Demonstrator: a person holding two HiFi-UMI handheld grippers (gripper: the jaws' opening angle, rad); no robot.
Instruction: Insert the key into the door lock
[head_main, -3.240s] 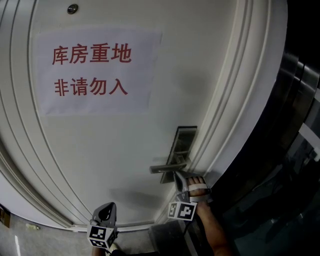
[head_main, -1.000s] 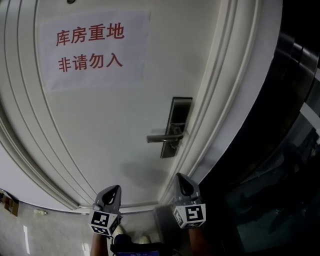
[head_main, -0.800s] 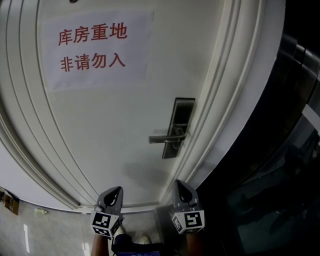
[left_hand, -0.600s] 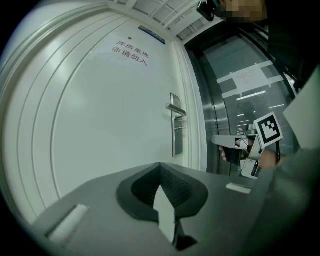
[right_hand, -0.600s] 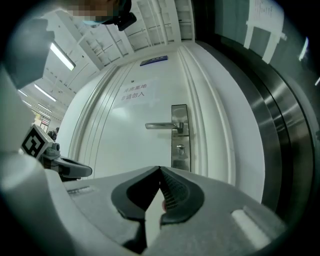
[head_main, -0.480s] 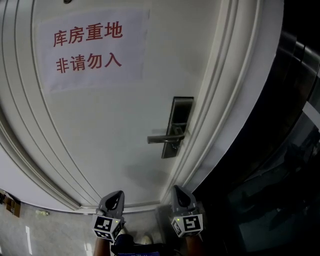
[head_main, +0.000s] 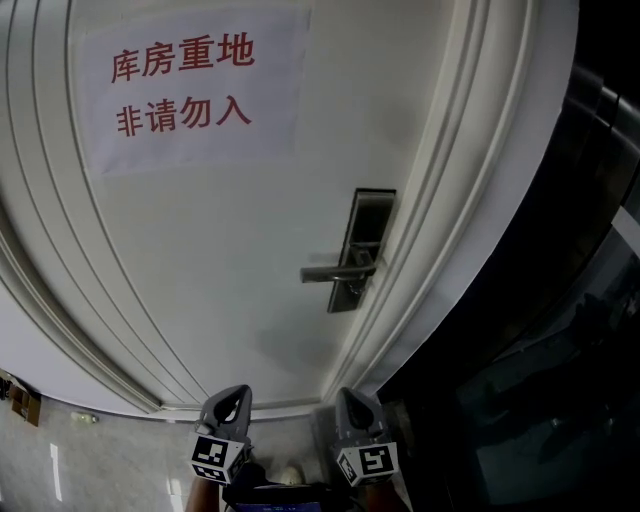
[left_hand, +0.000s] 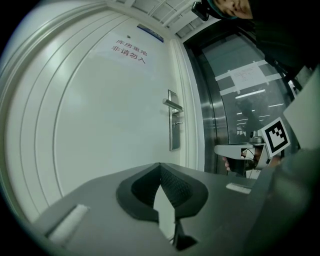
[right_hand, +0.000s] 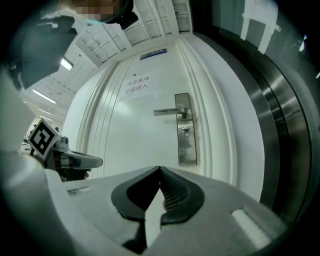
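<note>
Ahead, moulded white door (head_main: 230, 250), steel lever (head_main: 335, 272).

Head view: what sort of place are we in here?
Likely an indoor corridor outside a restricted storeroom: the white door bears a paper sign in red Chinese saying storeroom, no entry; it has a metal lever lock; steel-framed glass panels stand beside it.

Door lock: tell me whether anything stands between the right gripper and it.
Nothing visible does. In the right gripper view the right gripper, jaws together and empty, faces the door lock across open air. The lever handle sits above the keyhole, not in front of it. A small thing, perhaps the key, already hangs there.
</note>
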